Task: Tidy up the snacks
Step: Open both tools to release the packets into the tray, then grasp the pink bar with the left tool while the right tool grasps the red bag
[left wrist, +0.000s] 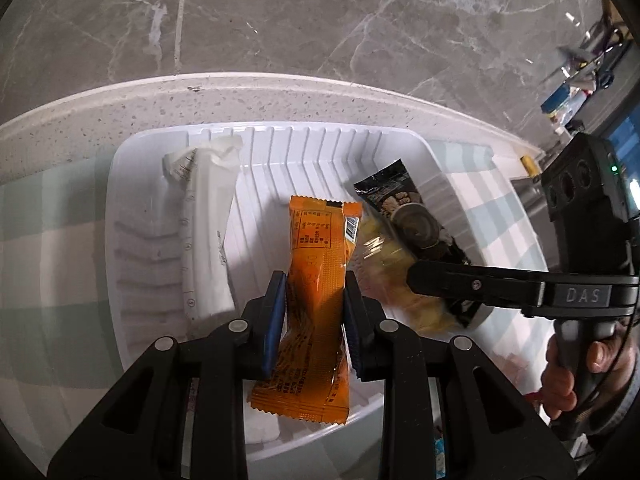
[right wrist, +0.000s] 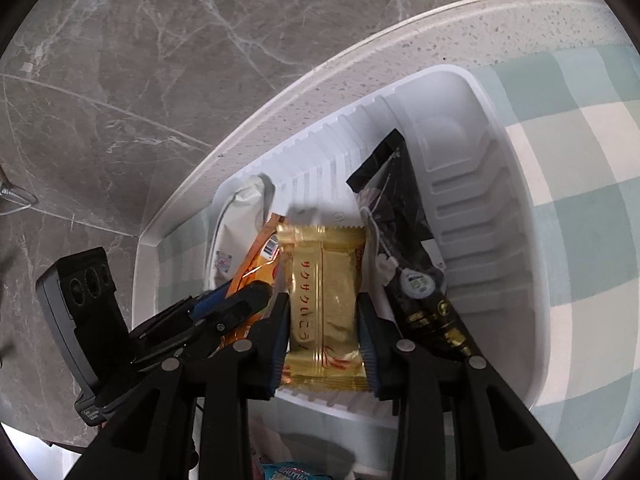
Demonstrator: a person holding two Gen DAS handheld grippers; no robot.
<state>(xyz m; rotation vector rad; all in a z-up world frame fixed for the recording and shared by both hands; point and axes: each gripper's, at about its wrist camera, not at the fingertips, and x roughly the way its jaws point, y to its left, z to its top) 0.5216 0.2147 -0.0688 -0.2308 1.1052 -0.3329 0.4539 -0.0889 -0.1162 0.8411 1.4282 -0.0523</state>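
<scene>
Snacks here are all thin foil or film sachets, light and crackly, so each will bend and slide rather than resist. The left tool (left wrist: 314, 312) pinches the orange packet (left wrist: 316, 280) across its narrow middle, blue pads pressed into its long edges, over the white tray (left wrist: 132, 184) that sits near the far edge of the worktop (left wrist: 100, 108). The packet's lower end hangs toward the tray's near rim, its top toward the middle.

The right tool (right wrist: 324, 332) has the gold packet (right wrist: 326, 300) between its fingers, but the pads look just clear of the wrapper, so it is probably loosed, the packet lying in the tray between the orange one and the black packet (right wrist: 416, 280). A white pouch (left wrist: 208, 240) lies along the tray's left side, the black packet toward its right wall.

Glossy film is slippery; a grip across the width at mid-length, as here, seems soundest, since sealed ends crumple and slip. Contents may be brittle wafer or biscuit, so squeeze lightly. A checked cloth (right wrist: 580, 160) covers the worktop beneath.
</scene>
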